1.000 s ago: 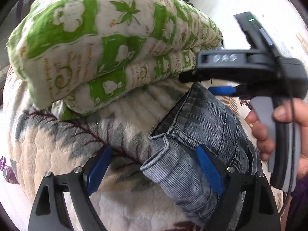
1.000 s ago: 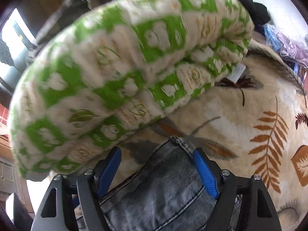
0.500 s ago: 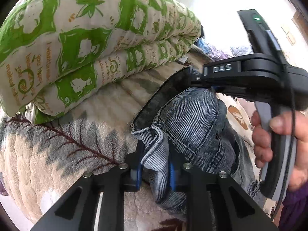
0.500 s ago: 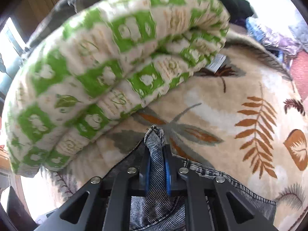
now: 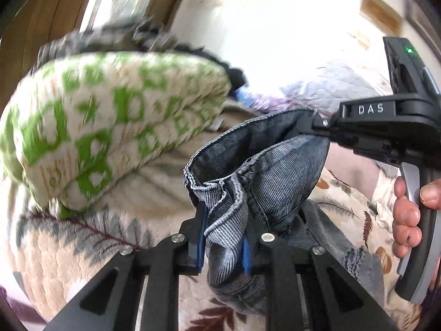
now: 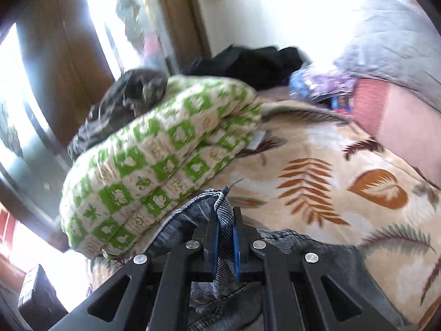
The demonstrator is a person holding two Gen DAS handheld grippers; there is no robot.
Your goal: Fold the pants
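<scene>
Because both grippers clamp the hem of the grey-blue denim pants (image 5: 278, 176), the cloth hangs slack between them above the leaf-patterned cream bedspread (image 6: 317, 171), near the folded green-and-white quilt (image 6: 165, 154). The left gripper (image 5: 223, 237) pinches a bunched fold; the right gripper (image 6: 224, 237) pinches a thin edge. Denim looks heavy yet limp, so seams and hems likely give the firmest hold.
</scene>
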